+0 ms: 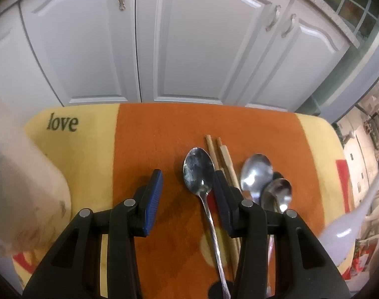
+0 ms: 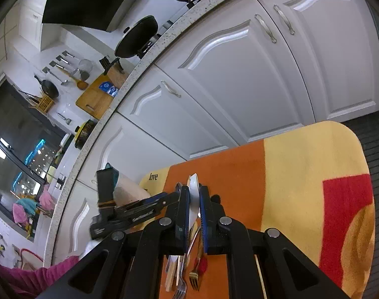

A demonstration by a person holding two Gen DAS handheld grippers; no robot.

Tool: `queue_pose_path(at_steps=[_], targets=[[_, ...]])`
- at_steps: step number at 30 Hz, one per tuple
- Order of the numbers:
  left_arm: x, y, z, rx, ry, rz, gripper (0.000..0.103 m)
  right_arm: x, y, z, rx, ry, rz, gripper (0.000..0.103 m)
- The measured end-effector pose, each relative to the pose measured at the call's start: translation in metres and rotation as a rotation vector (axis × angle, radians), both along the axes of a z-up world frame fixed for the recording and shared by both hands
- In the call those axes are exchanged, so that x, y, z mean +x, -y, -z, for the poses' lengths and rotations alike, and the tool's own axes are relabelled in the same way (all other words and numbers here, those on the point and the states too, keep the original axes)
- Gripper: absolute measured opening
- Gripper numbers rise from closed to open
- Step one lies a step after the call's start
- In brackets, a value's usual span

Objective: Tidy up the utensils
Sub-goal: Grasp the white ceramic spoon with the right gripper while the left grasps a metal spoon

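Note:
In the left wrist view my left gripper (image 1: pixel 187 194) is open just above the orange and yellow cloth (image 1: pixel 152 137). A large metal spoon (image 1: pixel 198 172) lies between its fingers, close to the right finger. Wooden chopsticks (image 1: pixel 223 154) lie beside it, then two more metal spoons (image 1: pixel 255 172) (image 1: pixel 276 191). In the right wrist view my right gripper (image 2: pixel 194 199) is shut on a white spoon (image 2: pixel 193 191), held above the cloth (image 2: pixel 301 174). Below it lie forks (image 2: pixel 180 291) (image 2: pixel 194 279) and a white-handled utensil (image 2: pixel 170 274). The left gripper (image 2: pixel 139 211) shows at its left.
White cabinet doors (image 1: pixel 202 44) stand right behind the cloth's far edge. A pale blurred object (image 1: pixel 22 186) sits on the cloth's left, and a white blurred one (image 1: pixel 344 229) at its right. A kitchen counter with pans (image 2: pixel 137 37) runs above the cabinets.

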State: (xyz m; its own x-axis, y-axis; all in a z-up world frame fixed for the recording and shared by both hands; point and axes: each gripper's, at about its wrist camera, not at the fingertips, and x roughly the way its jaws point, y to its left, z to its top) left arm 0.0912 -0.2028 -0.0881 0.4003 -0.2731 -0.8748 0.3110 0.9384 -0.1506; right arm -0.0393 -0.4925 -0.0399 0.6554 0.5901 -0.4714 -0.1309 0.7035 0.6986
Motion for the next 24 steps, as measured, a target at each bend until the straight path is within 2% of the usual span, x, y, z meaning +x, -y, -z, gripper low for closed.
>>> queue_pose_path(at_steps=[6, 10, 13, 16, 19, 24], targets=[[0.011, 0.002, 0.005, -0.006, 0.013, 0.014, 0.037, 0.003, -0.002, 0.001, 0.008, 0.007, -0.010, 0.007], [0.010, 0.003, 0.005, -0.042, 0.002, 0.045, 0.009, 0.006, -0.006, 0.003, 0.008, 0.002, -0.014, 0.007], [0.002, 0.007, 0.004, -0.030, 0.000, 0.084, 0.003, 0.005, -0.010, 0.001, 0.009, 0.007, -0.018, 0.007], [-0.008, 0.003, -0.002, -0.040, 0.000, 0.088, 0.002, 0.005, -0.016, -0.003, 0.001, 0.015, -0.028, 0.007], [-0.013, -0.010, -0.012, -0.084, -0.002, 0.055, 0.002, 0.004, -0.024, -0.011, -0.015, 0.033, -0.046, 0.007], [-0.032, -0.031, -0.045, -0.138, 0.033, 0.042, 0.002, 0.004, -0.041, -0.028, -0.057, 0.064, -0.074, 0.007]])
